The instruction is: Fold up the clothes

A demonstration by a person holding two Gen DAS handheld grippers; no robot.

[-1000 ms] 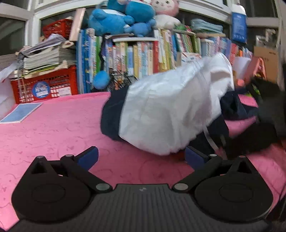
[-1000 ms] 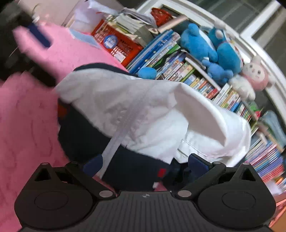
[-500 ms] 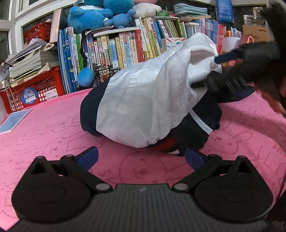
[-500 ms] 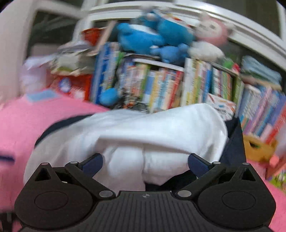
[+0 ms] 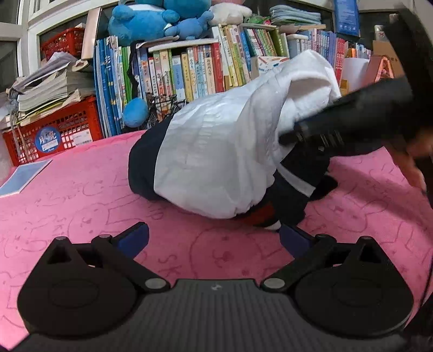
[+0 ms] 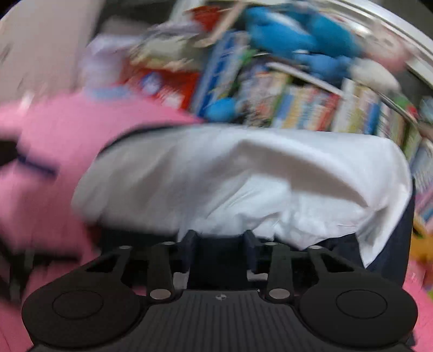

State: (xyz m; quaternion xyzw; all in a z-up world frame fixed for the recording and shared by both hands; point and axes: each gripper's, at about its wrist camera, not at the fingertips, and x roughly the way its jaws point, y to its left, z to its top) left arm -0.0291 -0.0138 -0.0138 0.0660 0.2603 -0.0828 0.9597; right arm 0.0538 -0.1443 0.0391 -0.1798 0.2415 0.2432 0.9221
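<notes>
A crumpled white and navy jacket point(image 5: 216, 159) lies heaped on the pink blanket point(image 5: 67, 211). My left gripper point(image 5: 213, 238) is open and empty, low over the blanket just in front of the jacket. My right gripper point(image 6: 219, 243) has its jaws drawn close around dark navy fabric under the white part of the jacket point(image 6: 243, 184). In the left wrist view its black body point(image 5: 351, 119) reaches in from the right against the jacket's upper right side. The right wrist view is blurred by motion.
A bookshelf point(image 5: 194, 67) full of books stands behind the blanket, with blue plush toys point(image 5: 151, 21) on top. A red crate point(image 5: 54, 130) with stacked papers is at the left. A blue booklet point(image 5: 24, 176) lies on the blanket's left edge.
My right gripper has swung onto the jacket's right side and its jaws have closed from wide open onto navy fabric. My left gripper has stayed open and drawn back slightly.
</notes>
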